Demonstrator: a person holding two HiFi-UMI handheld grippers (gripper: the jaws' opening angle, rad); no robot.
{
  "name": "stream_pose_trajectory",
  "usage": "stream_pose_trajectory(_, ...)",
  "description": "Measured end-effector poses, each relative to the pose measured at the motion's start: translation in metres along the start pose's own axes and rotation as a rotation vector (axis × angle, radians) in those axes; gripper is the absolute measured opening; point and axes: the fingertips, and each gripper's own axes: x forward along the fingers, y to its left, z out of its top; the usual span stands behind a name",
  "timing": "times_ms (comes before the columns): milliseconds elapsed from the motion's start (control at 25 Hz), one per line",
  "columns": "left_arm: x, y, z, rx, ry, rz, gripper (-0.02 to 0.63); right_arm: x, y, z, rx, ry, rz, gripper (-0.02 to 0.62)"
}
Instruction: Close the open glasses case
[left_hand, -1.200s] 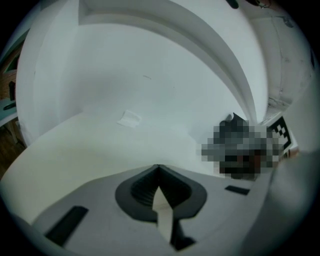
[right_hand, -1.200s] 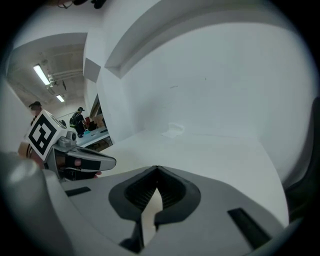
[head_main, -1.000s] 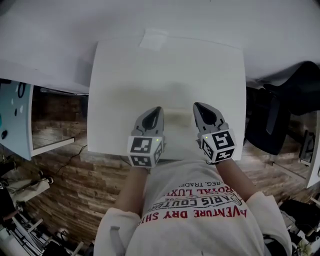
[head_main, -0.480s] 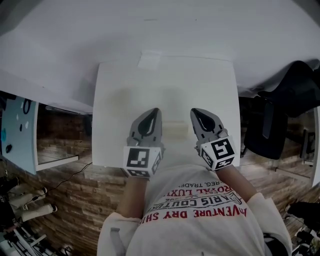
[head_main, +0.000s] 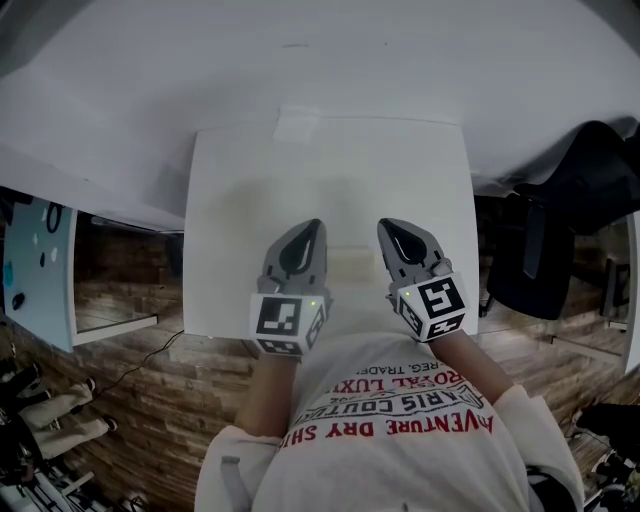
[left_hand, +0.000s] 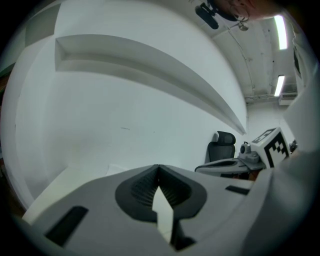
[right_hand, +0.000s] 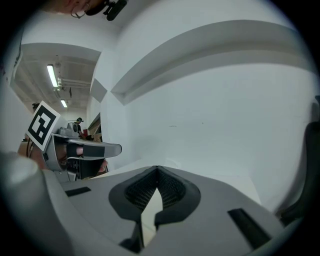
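A pale cream, low, box-like thing (head_main: 351, 263), seemingly the glasses case, lies on the white table (head_main: 240, 200) near its front edge; it is too faint to tell whether its lid is up. My left gripper (head_main: 311, 226) is just left of it and my right gripper (head_main: 387, 226) just right of it, both pointing away from me. In the left gripper view the left gripper (left_hand: 159, 168) has its jaws meeting at the tip with nothing between them. The right gripper (right_hand: 157, 169) looks the same in its own view. The case shows in neither gripper view.
A white sheet or patch (head_main: 298, 124) lies at the table's far edge by the white wall. A black office chair (head_main: 560, 225) stands right of the table, a blue-and-white panel (head_main: 30, 270) to the left. Wooden floor surrounds the table.
The head view has shifted a little, so the table sits lower in frame. Both grippers have edged slightly closer together beside the pale case. Their jaws have stayed together.
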Motion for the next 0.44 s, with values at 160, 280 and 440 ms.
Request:
stream_pose_trajectory(160,0.0006,0.0007,-0.0050,-0.008,0.012,0.005,0.005,0.0017,-0.0002,-0.0023,0.008,0.011,0.006,0.012)
stream_pose_trajectory(280,0.0002,0.0009,-0.0056,-0.012,0.012,0.007,0.005,0.0026,0.0000,-0.0044,0.016,0.015,0.008,0.012)
stream_pose_trajectory(440,-0.0019,0.0036,-0.0086,-0.019,0.017,0.018,0.005,0.0036,0.0020,-0.0079,0.020,0.026,0.012,0.012)
